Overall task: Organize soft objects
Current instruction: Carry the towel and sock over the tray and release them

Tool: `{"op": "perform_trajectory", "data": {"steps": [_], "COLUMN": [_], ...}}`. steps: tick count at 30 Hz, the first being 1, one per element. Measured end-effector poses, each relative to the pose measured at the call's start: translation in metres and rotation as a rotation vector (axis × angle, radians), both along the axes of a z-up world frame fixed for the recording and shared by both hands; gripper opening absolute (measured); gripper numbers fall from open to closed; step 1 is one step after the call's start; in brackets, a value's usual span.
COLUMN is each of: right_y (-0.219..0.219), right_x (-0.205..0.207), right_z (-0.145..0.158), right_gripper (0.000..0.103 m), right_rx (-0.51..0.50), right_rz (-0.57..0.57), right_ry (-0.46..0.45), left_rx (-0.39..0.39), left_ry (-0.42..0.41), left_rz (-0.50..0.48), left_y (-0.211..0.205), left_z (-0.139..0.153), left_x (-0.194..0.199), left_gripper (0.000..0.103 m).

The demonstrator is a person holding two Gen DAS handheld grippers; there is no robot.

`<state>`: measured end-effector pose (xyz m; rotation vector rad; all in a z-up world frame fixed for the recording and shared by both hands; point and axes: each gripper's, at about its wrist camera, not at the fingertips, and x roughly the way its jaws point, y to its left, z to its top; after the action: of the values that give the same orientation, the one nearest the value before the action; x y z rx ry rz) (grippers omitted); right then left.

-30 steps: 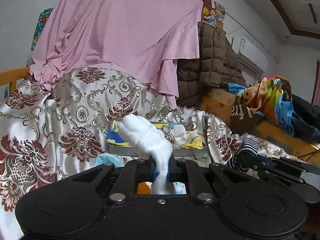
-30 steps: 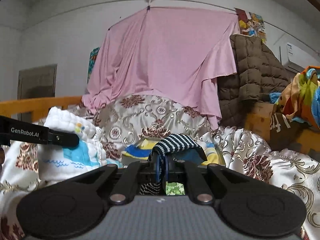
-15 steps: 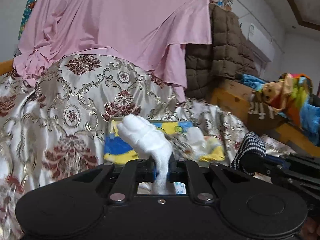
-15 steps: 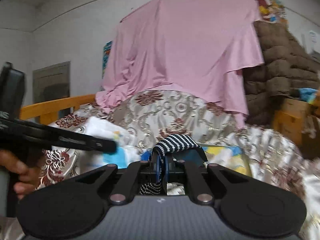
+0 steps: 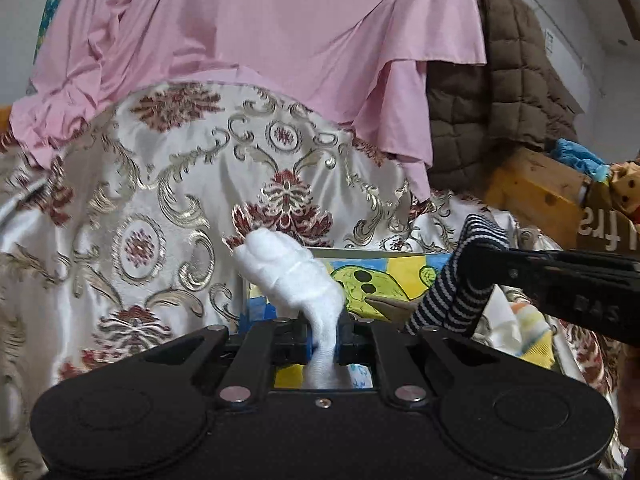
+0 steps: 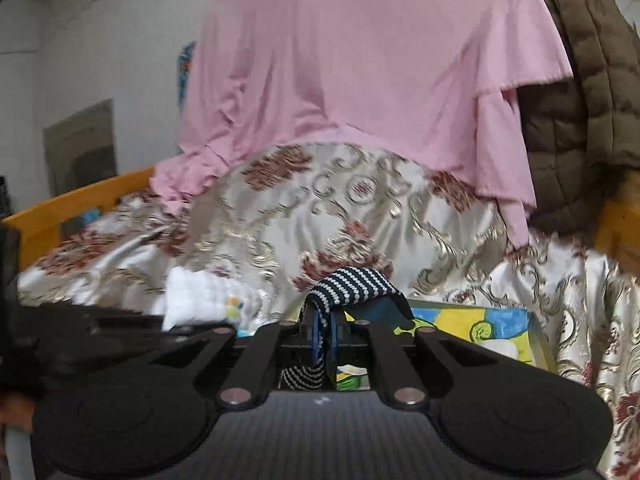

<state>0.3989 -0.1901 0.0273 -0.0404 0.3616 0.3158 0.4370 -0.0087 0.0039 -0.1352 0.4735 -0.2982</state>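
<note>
My left gripper (image 5: 325, 338) is clamped on the white sock (image 5: 292, 276), right gripper (image 6: 325, 338) on the striped sock (image 6: 352, 282); carrying both; next, I'd release over the far tray (image 6: 536, 332).

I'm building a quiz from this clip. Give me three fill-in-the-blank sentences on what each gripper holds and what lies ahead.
The left gripper is shut on a fluffy ____ sock.
The right gripper is shut on a navy-and-white ____ sock.
Above the floral bedspread hangs a ____ sheet.

Missing words: white; striped; pink
</note>
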Motion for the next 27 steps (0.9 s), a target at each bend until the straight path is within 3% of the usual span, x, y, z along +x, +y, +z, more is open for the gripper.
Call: {"op": "perform_trajectory", "data": {"steps": [11,22,27], "right_y": [-0.006,0.008,0.008], "right_x": [0.061,0.062,0.059], "right_z": [-0.026,-0.044,-0.049], "right_gripper": [0.007,0.009,0.018], "right_rx": [0.020,-0.022,-0.042], "right_rz": [-0.055,-0.029,-0.032], "right_ry": [0.145,0.206,0.225], "left_rx": [-0.034,-0.006,0.053], "left_ry": [0.101,0.200,0.196], "left_rz": [0.039,0.089,0.101], "left_y": [-0.014,-0.001,-0.003], "left_z": [-0.033,-0.049,-0.048], "left_x": [0.032,0.036,0.031], "left_gripper": [0.010,0.014,0.020]}}
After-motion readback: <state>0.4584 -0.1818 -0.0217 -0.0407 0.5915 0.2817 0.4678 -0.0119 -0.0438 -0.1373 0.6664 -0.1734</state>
